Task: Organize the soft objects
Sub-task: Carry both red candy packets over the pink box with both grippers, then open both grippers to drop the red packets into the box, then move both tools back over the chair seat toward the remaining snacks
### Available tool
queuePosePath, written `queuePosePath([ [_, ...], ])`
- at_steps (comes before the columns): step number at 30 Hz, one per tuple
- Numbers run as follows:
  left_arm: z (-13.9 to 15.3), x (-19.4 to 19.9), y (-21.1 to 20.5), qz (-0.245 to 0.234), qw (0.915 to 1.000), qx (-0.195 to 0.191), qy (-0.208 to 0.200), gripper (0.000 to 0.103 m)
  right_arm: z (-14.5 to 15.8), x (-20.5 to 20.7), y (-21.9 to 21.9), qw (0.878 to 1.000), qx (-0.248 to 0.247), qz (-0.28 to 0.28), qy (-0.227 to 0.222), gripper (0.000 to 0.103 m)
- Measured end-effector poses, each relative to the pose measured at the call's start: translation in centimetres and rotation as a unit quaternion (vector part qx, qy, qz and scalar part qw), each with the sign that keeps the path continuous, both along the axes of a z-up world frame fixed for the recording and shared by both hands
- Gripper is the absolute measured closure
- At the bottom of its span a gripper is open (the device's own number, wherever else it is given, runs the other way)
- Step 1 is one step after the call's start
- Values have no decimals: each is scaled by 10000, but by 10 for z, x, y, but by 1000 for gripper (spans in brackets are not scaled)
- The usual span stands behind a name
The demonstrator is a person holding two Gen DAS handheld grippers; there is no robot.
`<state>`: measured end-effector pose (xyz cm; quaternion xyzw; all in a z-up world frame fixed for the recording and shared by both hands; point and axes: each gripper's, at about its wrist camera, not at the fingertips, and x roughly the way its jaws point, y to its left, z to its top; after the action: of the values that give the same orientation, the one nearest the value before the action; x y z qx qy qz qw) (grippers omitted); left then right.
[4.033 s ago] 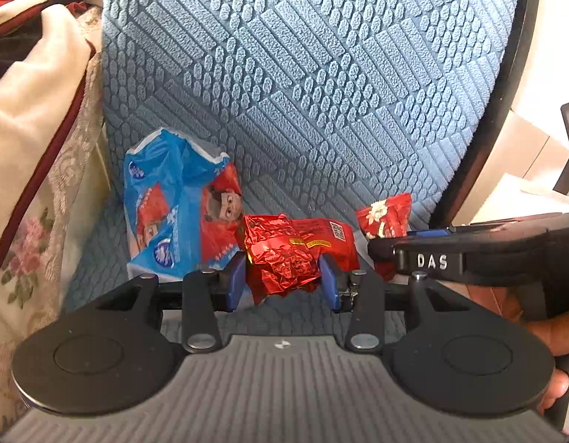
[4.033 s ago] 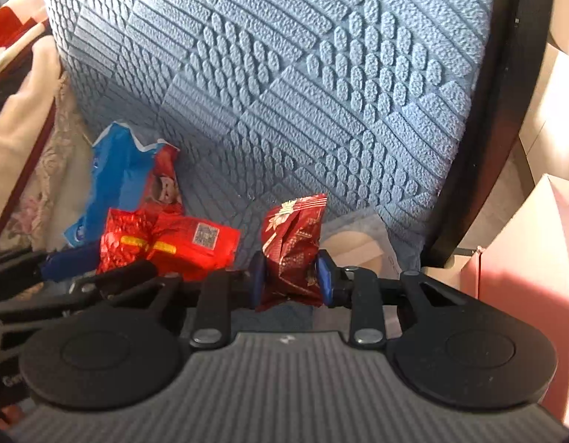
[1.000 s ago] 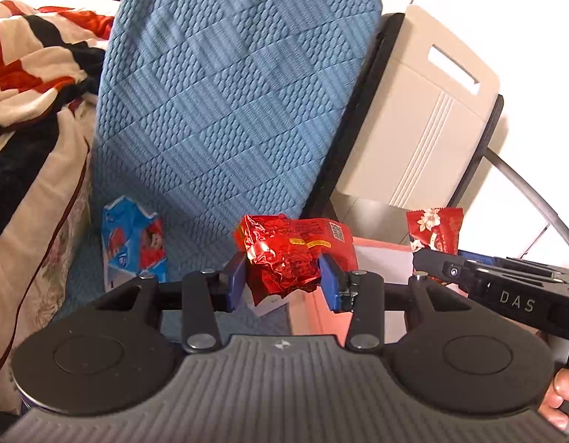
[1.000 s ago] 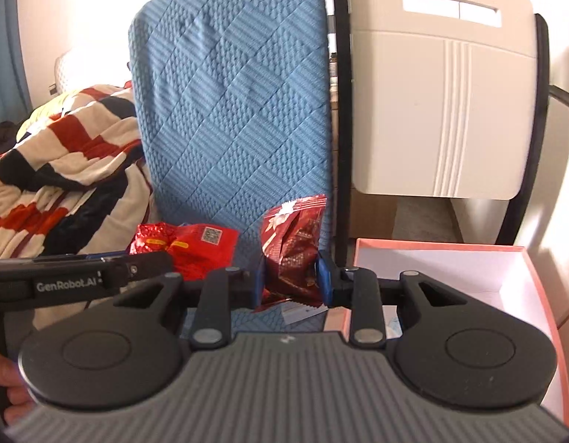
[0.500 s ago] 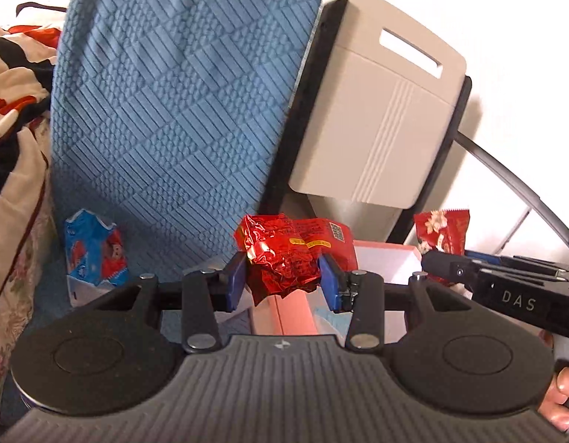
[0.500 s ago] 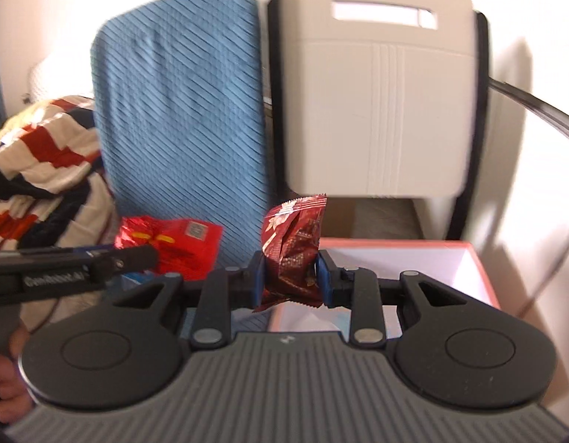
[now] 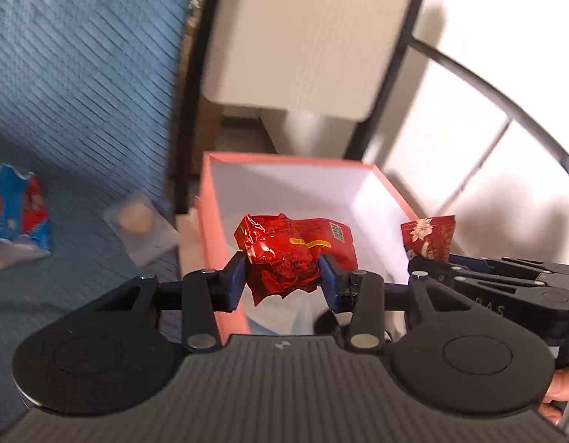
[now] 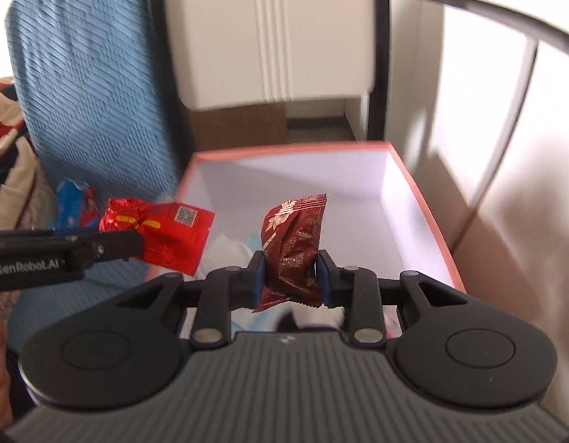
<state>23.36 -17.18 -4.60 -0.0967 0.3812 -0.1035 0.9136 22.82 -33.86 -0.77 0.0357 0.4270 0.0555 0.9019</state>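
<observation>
Left wrist: crinkled red foil packet (image 7: 284, 258)

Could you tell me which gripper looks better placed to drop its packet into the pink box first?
Probably the right gripper: its dark red packet hangs over the pink box, while the left's bright red packet sits near its left wall.

A blue quilted chair cushion (image 7: 74, 74) fills the left, its raised pattern blurred; beside it stands a beige plastic chair back (image 8: 269, 33) in a black frame (image 8: 381, 55) (three moulded ribs run down its middle); a striped blanket (image 8: 2, 118) in red, black and cream shows at the far left edge; a curved black metal tube (image 7: 506, 105) crosses the pale wall.
</observation>
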Motion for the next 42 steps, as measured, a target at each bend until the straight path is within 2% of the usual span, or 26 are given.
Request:
queuePosePath([
  [11, -38, 9, -35, -220, 9988, 109, 434, 55, -33, -11, -34, 9988, -32, -284, 390, 70],
  [19, -41, 10, -44, -299, 9984, 147, 451, 55, -37, -14, -40, 9984, 121, -347, 433, 70],
  [21, -39, 9, -44, -280, 9986, 150, 411, 51, -36, -14, -41, 9982, 148, -380, 447, 69],
  [23, -39, 8, -41, -231, 9988, 123, 417, 43, -36, -9, -44, 9976, 233, -409, 502, 68],
  [24, -39, 8, -40, -239, 9986, 113, 454, 43, -35, -8, -44, 9974, 268, -431, 506, 69],
  [26, -39, 7, -37, -215, 9986, 74, 488, 42, -30, -8, -43, 9974, 265, -472, 468, 63],
  [28, -36, 5, -33, -181, 9989, 10, 443, 41, -23, -8, -40, 9978, 254, -466, 388, 57],
  [35, -4, -17, -14, -59, 9999, -128, -22, 41, 9, -11, -24, 9989, 307, -356, -5, 57],
  [42, 46, -42, 11, 46, 9983, -219, -543, 41, 47, -16, 3, 9985, 373, -92, -401, 57],
])
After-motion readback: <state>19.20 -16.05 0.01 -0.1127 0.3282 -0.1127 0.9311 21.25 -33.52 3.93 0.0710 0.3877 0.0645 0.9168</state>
